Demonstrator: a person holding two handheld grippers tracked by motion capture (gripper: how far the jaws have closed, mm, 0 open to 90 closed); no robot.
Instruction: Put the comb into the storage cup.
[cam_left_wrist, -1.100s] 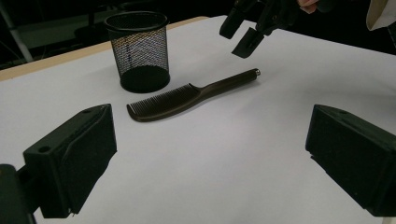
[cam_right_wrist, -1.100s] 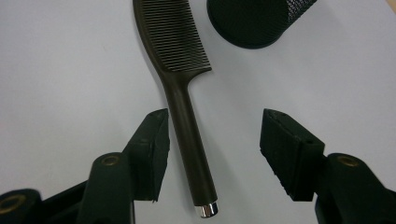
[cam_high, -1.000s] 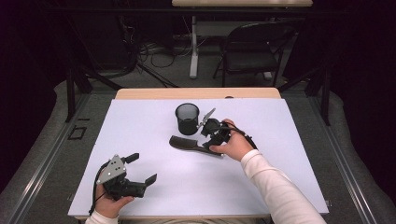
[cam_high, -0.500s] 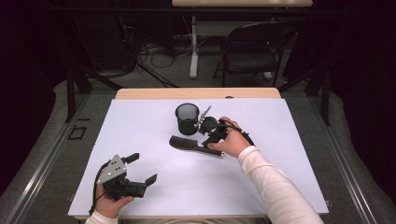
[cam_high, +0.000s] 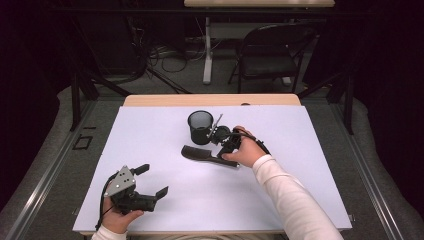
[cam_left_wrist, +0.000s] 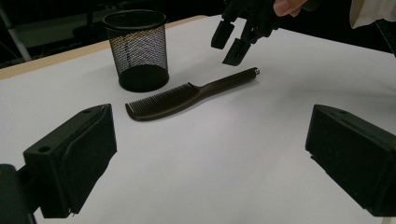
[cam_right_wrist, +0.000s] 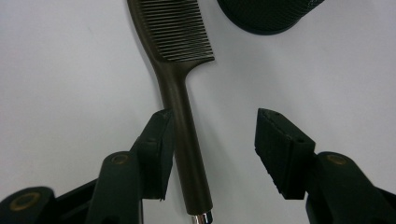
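One comb (cam_right_wrist: 181, 88) handle lies between the closing, still-parted jaws of the right gripper (cam_right_wrist: 212, 140).

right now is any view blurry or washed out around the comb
High view: dim room, bright sheet, comb small but clear. Left gripper view: comb sharp, near jaws soft. Right gripper view: comb sharp, slight glare on its metal tip.

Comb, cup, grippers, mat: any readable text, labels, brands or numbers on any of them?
None readable.
Comb: plain dark handle, no print seen.
Mesh cup: no label.
Left gripper, right gripper: no markings legible.
White mat: blank.
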